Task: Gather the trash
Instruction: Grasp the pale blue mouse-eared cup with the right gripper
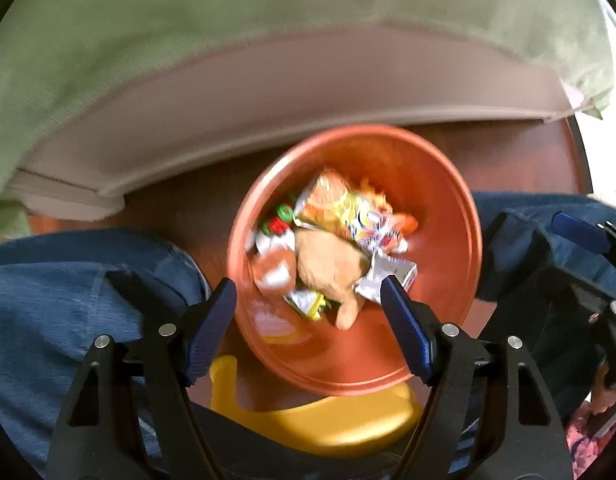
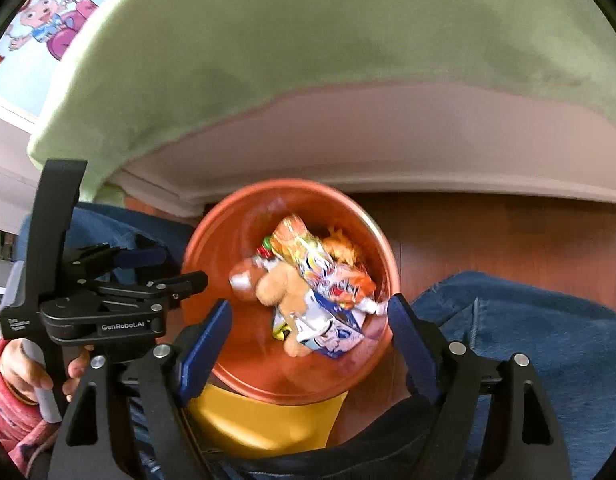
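An orange trash bin (image 1: 448, 240) (image 2: 212, 252) stands on the wood floor between the person's knees. It holds snack wrappers (image 1: 348, 208) (image 2: 320, 268), a tan soft lump (image 1: 328, 268) (image 2: 280, 284) and silver foil packets (image 1: 384, 276). My left gripper (image 1: 310, 300) is open and empty, hovering above the bin's near rim; it also shows from the side in the right wrist view (image 2: 184, 268). My right gripper (image 2: 310, 316) is open and empty above the bin; part of it shows at the right edge of the left wrist view (image 1: 588, 236).
A bed with a green cover (image 1: 188, 20) (image 2: 308, 60) and pale frame (image 1: 288, 92) rises just behind the bin. A yellow stool (image 1: 328, 420) (image 2: 260, 416) sits below the bin's near side. Blue-jeaned legs (image 1: 48, 280) (image 2: 528, 340) flank it.
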`<act>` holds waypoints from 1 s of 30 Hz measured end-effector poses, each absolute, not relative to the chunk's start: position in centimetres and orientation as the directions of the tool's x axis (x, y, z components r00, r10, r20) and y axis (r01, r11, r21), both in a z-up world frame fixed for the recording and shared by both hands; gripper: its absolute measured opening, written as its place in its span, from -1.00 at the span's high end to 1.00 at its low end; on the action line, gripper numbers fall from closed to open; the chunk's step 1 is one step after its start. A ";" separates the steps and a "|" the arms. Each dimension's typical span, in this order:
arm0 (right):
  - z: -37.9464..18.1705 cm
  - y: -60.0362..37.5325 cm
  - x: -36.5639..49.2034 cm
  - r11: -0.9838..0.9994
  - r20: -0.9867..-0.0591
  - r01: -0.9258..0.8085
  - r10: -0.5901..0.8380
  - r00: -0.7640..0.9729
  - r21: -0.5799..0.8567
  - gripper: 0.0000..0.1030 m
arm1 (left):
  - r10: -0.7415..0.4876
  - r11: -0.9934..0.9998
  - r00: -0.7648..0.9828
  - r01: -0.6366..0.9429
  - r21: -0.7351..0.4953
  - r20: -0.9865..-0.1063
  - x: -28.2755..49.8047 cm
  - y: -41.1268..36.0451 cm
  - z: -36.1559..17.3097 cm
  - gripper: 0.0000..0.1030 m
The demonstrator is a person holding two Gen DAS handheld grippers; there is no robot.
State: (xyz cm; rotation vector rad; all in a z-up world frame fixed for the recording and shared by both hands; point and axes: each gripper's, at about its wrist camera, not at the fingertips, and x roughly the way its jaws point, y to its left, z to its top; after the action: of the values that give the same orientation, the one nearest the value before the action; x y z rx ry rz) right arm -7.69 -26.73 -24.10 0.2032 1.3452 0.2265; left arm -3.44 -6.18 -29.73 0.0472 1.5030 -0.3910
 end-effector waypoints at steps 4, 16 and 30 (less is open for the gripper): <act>-20.1 -26.7 -6.8 0.948 -0.912 -0.091 0.318 0.258 0.305 -0.52 | -0.254 0.936 0.086 0.274 -0.222 -0.963 -3.2 -5.5 -26.8 -0.41; -4.7 -25.2 6.3 0.887 -0.834 -0.281 0.448 0.322 0.367 -0.75 | -0.306 0.930 0.289 0.296 -0.220 -0.907 -3.3 -2.7 -20.1 -0.55; -1.6 -19.6 29.7 0.954 -0.935 -0.237 0.243 0.260 0.182 -0.77 | -0.336 0.932 0.376 0.268 -0.246 -0.864 -0.5 -0.1 -16.4 -0.55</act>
State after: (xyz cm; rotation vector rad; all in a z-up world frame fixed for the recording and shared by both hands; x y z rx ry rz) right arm 29.71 -19.61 -1.56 0.0049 1.2670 0.3251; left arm -0.52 -0.12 -16.38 -0.0685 1.1210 -0.3862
